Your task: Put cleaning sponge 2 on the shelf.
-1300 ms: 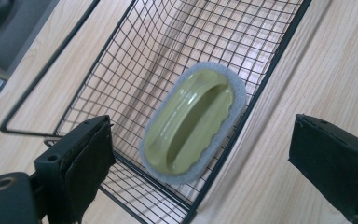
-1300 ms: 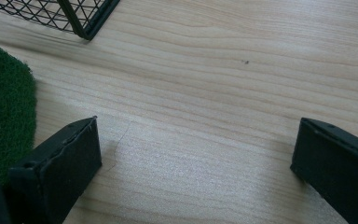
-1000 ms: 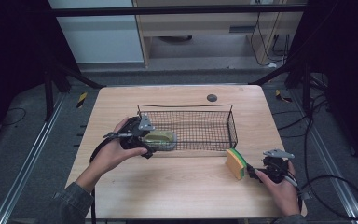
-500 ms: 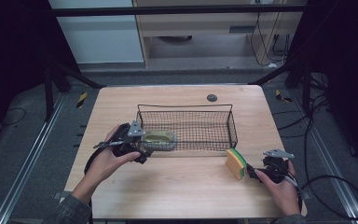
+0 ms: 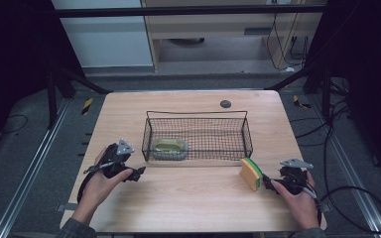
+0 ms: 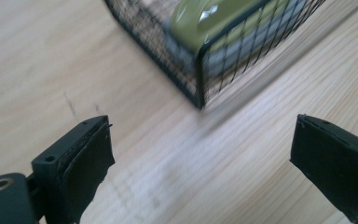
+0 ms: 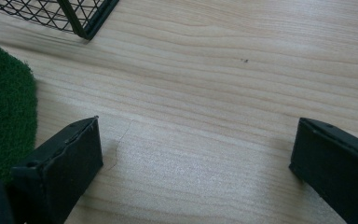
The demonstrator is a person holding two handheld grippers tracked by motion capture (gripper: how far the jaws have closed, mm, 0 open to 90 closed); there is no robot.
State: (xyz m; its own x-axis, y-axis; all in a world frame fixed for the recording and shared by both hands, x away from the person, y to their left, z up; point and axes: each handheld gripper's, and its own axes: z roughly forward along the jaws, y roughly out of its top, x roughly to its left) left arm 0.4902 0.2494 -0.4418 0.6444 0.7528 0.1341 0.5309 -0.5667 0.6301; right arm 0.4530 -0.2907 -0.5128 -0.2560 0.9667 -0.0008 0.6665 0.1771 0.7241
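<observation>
Gleaming olive dish (image 5: 169, 146), black wire basket (image 5: 228, 117)

The high view is dim and soft, its surroundings sinking into near black while the pale counter (image 5: 193, 198) catches even light from above, with only faint shadows. In the left gripper view the wire basket (image 6: 200, 88) is smeared by blur and a small glare sits on the green dish (image 6: 205, 16) inside. The right gripper view is sharper, evenly lit, its black fingers (image 7: 60, 163) throwing soft shadows on the wood grain.
</observation>
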